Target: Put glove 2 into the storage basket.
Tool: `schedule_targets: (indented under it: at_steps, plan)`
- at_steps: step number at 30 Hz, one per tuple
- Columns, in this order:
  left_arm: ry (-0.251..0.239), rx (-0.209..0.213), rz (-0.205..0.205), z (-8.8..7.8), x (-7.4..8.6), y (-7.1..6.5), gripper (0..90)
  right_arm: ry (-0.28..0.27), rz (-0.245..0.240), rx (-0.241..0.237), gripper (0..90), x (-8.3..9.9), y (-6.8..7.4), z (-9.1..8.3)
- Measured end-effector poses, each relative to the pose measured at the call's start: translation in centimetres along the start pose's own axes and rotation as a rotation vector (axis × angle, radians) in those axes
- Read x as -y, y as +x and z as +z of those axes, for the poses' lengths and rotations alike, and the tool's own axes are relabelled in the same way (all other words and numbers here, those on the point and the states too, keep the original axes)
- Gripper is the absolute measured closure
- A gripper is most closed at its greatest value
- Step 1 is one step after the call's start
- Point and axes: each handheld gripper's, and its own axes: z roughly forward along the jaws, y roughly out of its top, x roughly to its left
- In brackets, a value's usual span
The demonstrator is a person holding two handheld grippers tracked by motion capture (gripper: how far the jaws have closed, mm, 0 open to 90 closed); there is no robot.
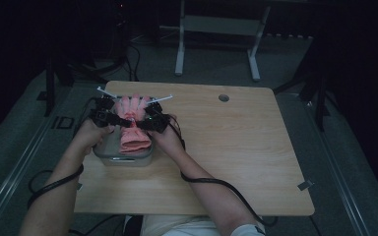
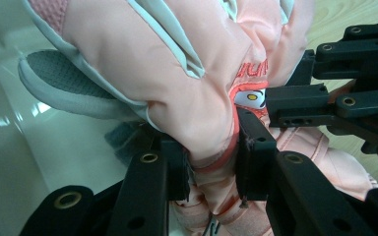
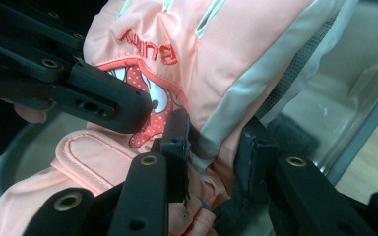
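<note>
My forearms come in nearest the high camera, each hand carrying a gripper over the grey tub (image 1: pixel 109 156), which sits toward the left of the wooden table (image 1: pixel 236 147). I take that tub as my landmark.

Above the tub's left side, my left gripper (image 2: pixel 211 162) has its jaws pressed onto a fold of the pink glove (image 2: pixel 177 73) near the wrist band, fabric bunched between the pads. Above the tub's right side, my right gripper (image 3: pixel 219 157) pinches the same glove at its grey-edged side seam, again with cloth squeezed between the jaws. In each gripper view the other gripper's black jaw shows just beside my own, touching the printed patch on the glove.

The glove (image 1: pixel 132 123) hangs between the two grippers (image 1: pixel 109 114) (image 1: pixel 153 117), cuff end draped down into the tub, fingers pointing away from me past the tub's far rim. In the left gripper view the glove's grey palm side faces the tub's pale inner wall.

Beyond the tub, on the table's far right, is a round hole (image 1: pixel 223 97). Farther still, a white frame's legs (image 1: pixel 179 54) stand on the floor.
</note>
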Motion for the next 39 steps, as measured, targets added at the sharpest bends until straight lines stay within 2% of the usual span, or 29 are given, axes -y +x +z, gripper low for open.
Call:
schedule_targets:
  at_steps: [3, 4, 7, 10, 13, 14, 19, 20, 21, 25, 26, 28, 29, 30, 33, 35, 36, 37, 39]
  plan:
    - [0.005, 0.008, -0.008, 0.3, 0.4, 0.3, 69.5, 0.019, -0.002, 0.000, 69.0, 0.3, -0.1, 0.3]
    - [0.007, 0.023, -0.022, 0.6, 0.7, 0.6, 69.4, 0.034, -0.011, 0.006, 68.9, 0.5, 0.0, 0.5]
    - [0.013, 0.022, -0.024, 1.0, 0.9, 0.8, 69.4, 0.035, -0.016, 0.007, 68.8, 0.6, 0.0, 0.6]
    - [0.018, 0.002, -0.020, 1.4, 0.8, 0.8, 67.5, 0.053, 0.003, 0.007, 67.6, 0.9, -0.4, 1.1]
    - [0.015, 0.001, -0.030, 1.6, 0.7, 0.9, 64.5, 0.053, 0.009, 0.008, 66.9, 1.0, -0.5, 1.1]
    - [0.008, 0.008, -0.032, 1.7, 0.5, 0.9, 63.8, 0.060, 0.045, 0.005, 63.2, 0.6, -1.1, 0.6]
    - [0.016, -0.007, -0.036, 2.0, 0.3, 0.8, 61.7, 0.077, 0.049, -0.006, 60.5, 0.2, -1.5, 0.0]
    - [0.019, -0.014, -0.046, 2.1, 0.3, 0.8, 61.1, 0.076, 0.027, 0.001, 58.4, 0.1, -1.4, -0.2]
    - [0.016, -0.021, -0.046, 2.2, 0.3, 0.9, 61.0, 0.059, 0.013, 0.004, 52.4, 0.0, -1.3, -0.6]
    - [0.003, -0.028, -0.051, 2.5, 0.2, 0.8, 58.5, 0.016, -0.001, -0.021, 49.0, -0.1, -1.3, -1.7]
    - [-0.003, -0.030, -0.051, 2.6, 0.2, 0.7, 53.9, -0.024, -0.024, -0.037, 45.5, -0.2, -1.3, -2.6]
    - [-0.010, -0.046, -0.040, 2.5, 0.0, 0.6, 49.2, -0.077, -0.028, -0.063, 39.1, -0.2, -1.8, -3.6]
    - [-0.028, -0.069, -0.032, 2.4, -0.1, 0.4, 44.8, -0.089, -0.033, -0.073, 36.4, -0.2, -1.9, -3.9]
    - [-0.028, -0.069, -0.032, 2.4, -0.1, 0.4, 42.5, -0.103, -0.040, -0.076, 35.4, -0.1, -2.1, -4.2]
    - [-0.066, -0.106, -0.017, 2.1, -0.1, 0.2, 37.6, -0.111, -0.020, -0.081, 35.4, 0.1, -2.5, -4.8]
    - [-0.074, -0.131, -0.017, 2.1, -0.2, 0.1, 33.2, -0.117, -0.004, -0.094, 33.3, 0.3, -3.0, -5.2]
    - [-0.079, -0.142, -0.010, 2.1, -0.2, 0.0, 32.8, -0.118, -0.004, -0.097, 31.9, 0.4, -3.2, -5.3]
    - [-0.081, -0.152, -0.004, 2.1, -0.2, 0.0, 30.2, -0.097, -0.019, -0.116, 26.4, 0.8, -3.5, -5.5]
    - [-0.092, -0.146, -0.002, 1.9, -0.2, -0.1, 29.9, -0.090, -0.029, -0.117, 24.1, 0.9, -3.6, -5.5]
